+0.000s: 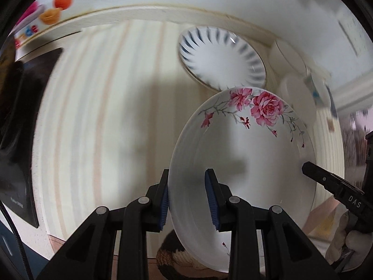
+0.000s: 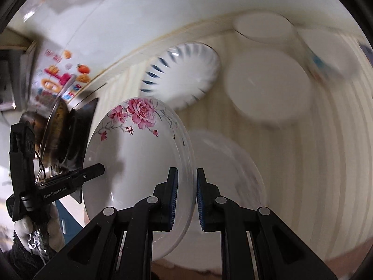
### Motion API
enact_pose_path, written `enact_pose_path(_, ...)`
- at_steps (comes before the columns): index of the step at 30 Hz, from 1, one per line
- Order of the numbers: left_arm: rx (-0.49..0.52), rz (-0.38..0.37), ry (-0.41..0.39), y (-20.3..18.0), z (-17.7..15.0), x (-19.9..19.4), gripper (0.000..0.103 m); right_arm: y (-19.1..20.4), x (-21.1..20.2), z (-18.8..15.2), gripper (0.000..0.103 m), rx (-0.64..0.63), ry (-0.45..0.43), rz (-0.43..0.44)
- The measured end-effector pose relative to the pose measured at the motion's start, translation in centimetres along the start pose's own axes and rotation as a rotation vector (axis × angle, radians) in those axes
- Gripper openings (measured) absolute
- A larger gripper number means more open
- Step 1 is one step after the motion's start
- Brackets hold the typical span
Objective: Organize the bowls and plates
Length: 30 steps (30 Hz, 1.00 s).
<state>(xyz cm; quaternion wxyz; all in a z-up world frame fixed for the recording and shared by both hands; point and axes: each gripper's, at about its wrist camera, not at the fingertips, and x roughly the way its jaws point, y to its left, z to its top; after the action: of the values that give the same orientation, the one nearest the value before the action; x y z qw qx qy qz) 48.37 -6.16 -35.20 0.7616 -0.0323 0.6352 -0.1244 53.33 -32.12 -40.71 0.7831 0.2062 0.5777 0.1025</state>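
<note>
White rose plate point(image 1: 240, 154) clamped by L hand-held gripper point(image 1: 187, 198) & R hand-held gripper point(image 2: 186, 200), opposite rims.

The rose plate point(image 2: 139, 161) hangs above the striped tabletop point(image 1: 98, 116), clamped at opposite rims between the left gripper point(image 1: 186, 198) and right gripper point(image 2: 186, 198). Behind it lies the fluted plate point(image 2: 184, 74), with plain plates point(image 2: 268, 86) to its right.

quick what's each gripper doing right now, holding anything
Left gripper: closed on the rim of the rose plate.
Right gripper: closed on the opposite rim of the same plate, which hangs lifted between the two.
</note>
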Motion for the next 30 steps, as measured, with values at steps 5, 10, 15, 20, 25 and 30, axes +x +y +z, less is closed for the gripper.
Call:
enact_pose_path(5, 0.076, 0.025, 0.040, -2.2, -0.5, 2.1, 0.026, -3.4, 0.1, -3.1, 0.017, 0.088, 0.001, -0.019)
enact_pose_path(10, 0.118, 0.043, 0.066, -3.7, -0.5, 3.4, 0.026, -5.0, 0.3, -4.1, 0.017, 0.121, -0.002, -0.042)
enact_pose_path(15, 0.147, 0.080, 0.072, -4.7, -0.6, 4.1, 0.026, -6.1, 0.8, -4.2, 0.017, 0.125, 0.009, -0.067)
enact_pose_path(20, 0.182, 0.126, 0.068, -5.7, -0.9, 4.4, 0.026, -6.1, 1.4, -3.9, 0.017, 0.121, 0.019, -0.076)
enact_pose_path(25, 0.185, 0.146, 0.063, -6.3, -1.1, 4.7, 0.026, -6.0, 1.6, -3.6, 0.017, 0.111, 0.023, -0.075)
enact_pose_path(30, 0.184, 0.168, 0.060, -7.2, -1.5, 5.0, 0.026, -5.9, 1.5, -3.6, 0.017, 0.086, 0.036, -0.092)
